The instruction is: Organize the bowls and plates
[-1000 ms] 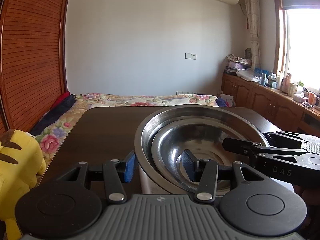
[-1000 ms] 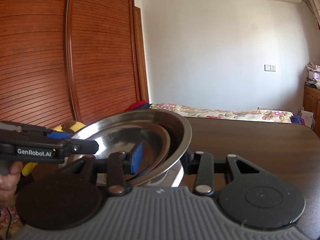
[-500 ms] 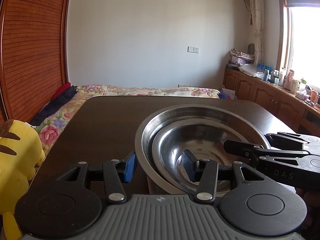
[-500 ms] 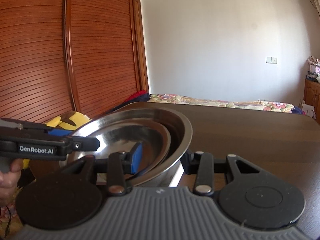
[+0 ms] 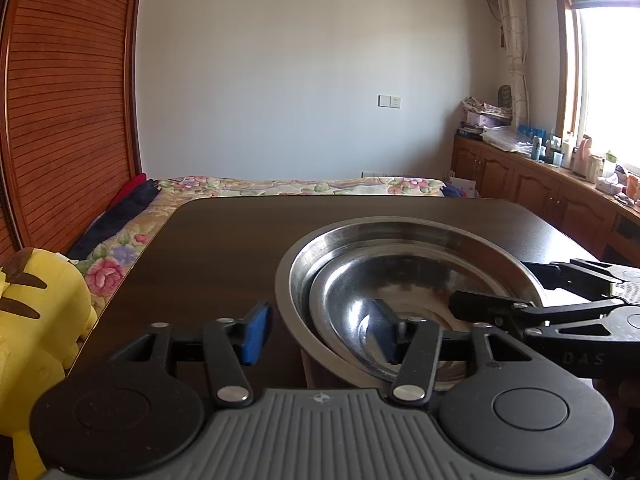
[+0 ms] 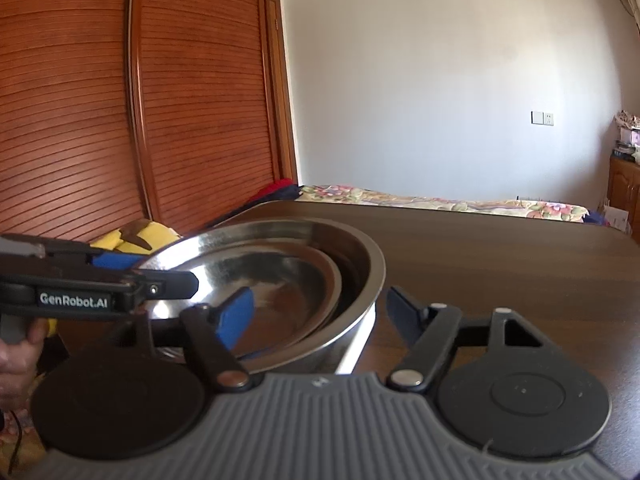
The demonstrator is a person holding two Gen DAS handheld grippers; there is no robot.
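Note:
Two steel bowls are nested: a large outer bowl (image 5: 400,226) (image 6: 362,252) with a smaller bowl (image 5: 400,280) (image 6: 280,276) inside. They are held tilted just above the dark wooden table (image 5: 240,240) (image 6: 500,248). My left gripper (image 5: 320,334) straddles the near left rim, one blue pad outside and one inside, shut on the bowls. My right gripper (image 6: 320,316) straddles the opposite rim the same way, also shut on them. Each gripper shows in the other's view: the right gripper (image 5: 500,308), and the left gripper (image 6: 100,292).
A yellow plush toy (image 5: 36,320) (image 6: 136,236) sits off the table's left edge. Beyond the table lies a floral bed (image 5: 300,186). Wooden cabinets (image 5: 540,188) with bottles line the right wall. A slatted wardrobe (image 6: 180,120) stands on the left.
Both grippers and the bowls moved together: the bowls keep their place between the fingers while the table and room shifted in both views. More tabletop shows beyond the bowls now.

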